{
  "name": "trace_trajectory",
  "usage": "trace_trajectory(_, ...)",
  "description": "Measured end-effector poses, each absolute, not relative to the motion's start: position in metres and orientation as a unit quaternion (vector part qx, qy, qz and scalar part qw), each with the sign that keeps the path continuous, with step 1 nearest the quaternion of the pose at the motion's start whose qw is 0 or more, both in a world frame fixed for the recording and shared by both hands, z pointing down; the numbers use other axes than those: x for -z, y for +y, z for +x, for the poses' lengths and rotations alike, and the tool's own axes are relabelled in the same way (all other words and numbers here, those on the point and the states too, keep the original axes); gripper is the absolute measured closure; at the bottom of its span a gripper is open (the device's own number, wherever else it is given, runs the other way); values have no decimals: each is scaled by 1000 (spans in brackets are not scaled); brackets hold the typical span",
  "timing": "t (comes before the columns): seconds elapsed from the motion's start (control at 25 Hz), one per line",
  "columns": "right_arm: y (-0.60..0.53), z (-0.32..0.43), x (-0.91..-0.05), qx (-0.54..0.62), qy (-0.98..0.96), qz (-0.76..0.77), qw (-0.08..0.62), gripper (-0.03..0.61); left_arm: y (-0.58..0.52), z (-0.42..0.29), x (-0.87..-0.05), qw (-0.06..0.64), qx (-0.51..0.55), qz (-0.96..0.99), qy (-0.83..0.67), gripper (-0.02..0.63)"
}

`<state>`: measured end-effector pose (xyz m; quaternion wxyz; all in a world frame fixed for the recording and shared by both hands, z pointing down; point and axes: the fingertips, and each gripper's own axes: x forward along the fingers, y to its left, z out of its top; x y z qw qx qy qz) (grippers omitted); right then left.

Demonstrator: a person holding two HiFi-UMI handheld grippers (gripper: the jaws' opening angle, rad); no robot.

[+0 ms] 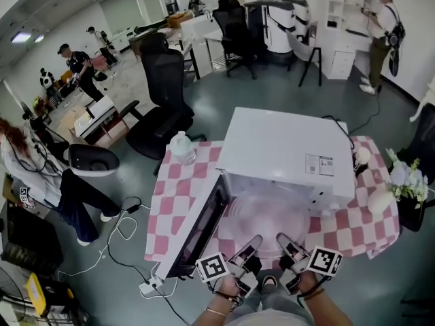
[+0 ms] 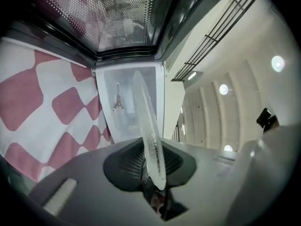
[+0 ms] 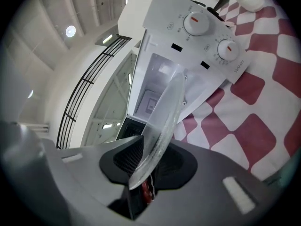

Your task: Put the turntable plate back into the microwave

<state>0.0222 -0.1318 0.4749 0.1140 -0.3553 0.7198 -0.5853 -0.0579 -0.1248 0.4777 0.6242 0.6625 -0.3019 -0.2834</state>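
A pink-and-white checked cloth (image 1: 178, 189) lies under the white microwave (image 1: 285, 145), whose door (image 1: 200, 226) hangs open. Beyond are grey floor (image 1: 272, 94), black office chairs (image 1: 163, 94) and people (image 1: 78, 63). The left gripper (image 1: 248, 248) and right gripper (image 1: 289, 246) each clamp the near rim of the clear turntable plate (image 1: 262, 212) — held at the cavity mouth.

Head camera above left tool (image 1: 250, 246) and right tool (image 1: 285, 244), looking steeply down, tool cameras close behind jaws, all sharing microwave (image 1: 285, 148) ahead.
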Motion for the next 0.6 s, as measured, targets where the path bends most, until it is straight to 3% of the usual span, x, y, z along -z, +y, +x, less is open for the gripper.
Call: trace_trajectory(0.6,-158,16,-504,553,774,-286,109,500,-139,-58,-523,607,316,657,-318,571)
